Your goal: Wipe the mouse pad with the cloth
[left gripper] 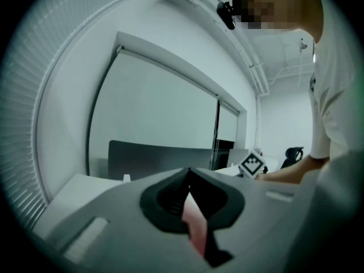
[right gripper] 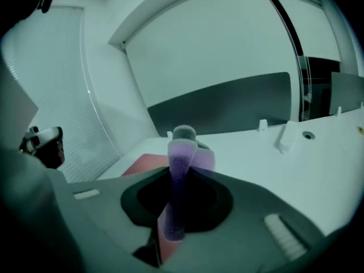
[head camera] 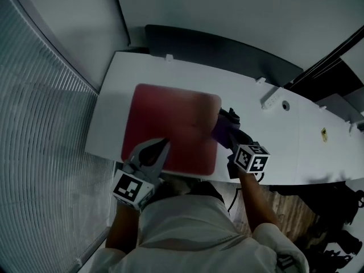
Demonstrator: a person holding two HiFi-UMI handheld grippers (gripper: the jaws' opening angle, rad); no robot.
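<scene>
Mouse pad [head camera: 170, 124] is red and lies flat on the white tabletop [head camera: 307, 147], near its left end. We hold a purple cloth [head camera: 222, 131] in our right gripper [head camera: 226, 127]. In the right gripper view its jaws squeeze the cloth [right gripper: 181, 169] between them, and the cloth sticks up past the tips. The cloth sits at the right edge of the pad. Our left gripper [head camera: 164, 145] is over the near edge of the pad. In the left gripper view its jaws are pressed together at the tips with nothing in them, and we see a bit of the red pad [left gripper: 194, 226] through the gap below. We cannot tell if those tips touch the pad.
</scene>
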